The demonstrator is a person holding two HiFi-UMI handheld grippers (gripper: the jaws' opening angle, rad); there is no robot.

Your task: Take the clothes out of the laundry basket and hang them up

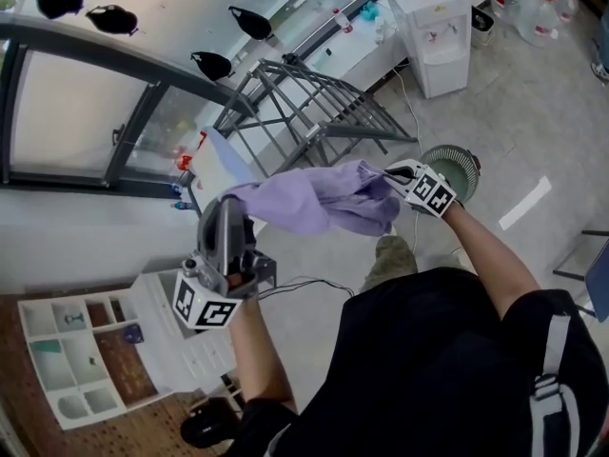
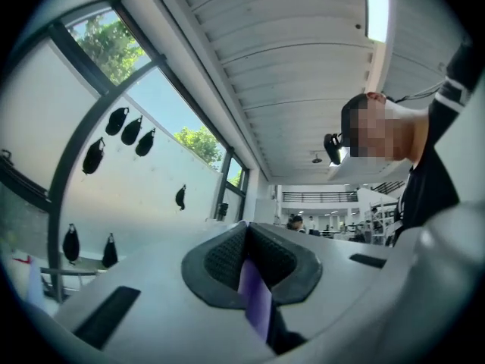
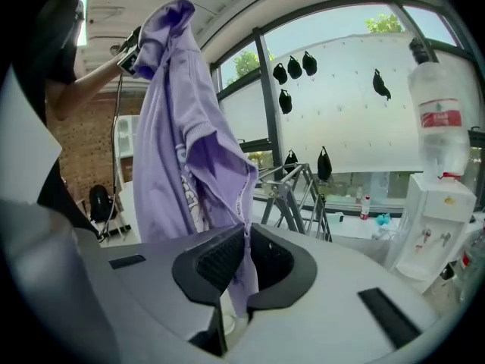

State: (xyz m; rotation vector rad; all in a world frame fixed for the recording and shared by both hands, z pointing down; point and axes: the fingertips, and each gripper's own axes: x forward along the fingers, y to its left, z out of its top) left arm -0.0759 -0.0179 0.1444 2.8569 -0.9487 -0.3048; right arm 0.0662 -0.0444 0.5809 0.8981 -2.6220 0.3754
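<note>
Holding lilac garment (image 1: 324, 200) near drying rack (image 1: 314, 108), left gripper (image 1: 228, 208) and right gripper (image 1: 390, 175) each clamped on cloth; laundry basket (image 1: 466, 160) right of rack, contents indiscernible.

Perhaps a basket (image 1: 461, 161) hides behind the right gripper (image 1: 390, 173).

Lab/office hall w/ big windows (image 1: 76, 112), water dispenser (image 1: 433, 31), drying rack (image 1: 304, 112), shelf unit (image 1: 81, 360)

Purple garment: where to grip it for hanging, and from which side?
Probably at its outer edges, one end per gripper, from opposite sides. The purple garment is limp, bunched between the left gripper and right gripper, each shut on a thin edge fold; pulling apart should spread it for the drying rack.
</note>
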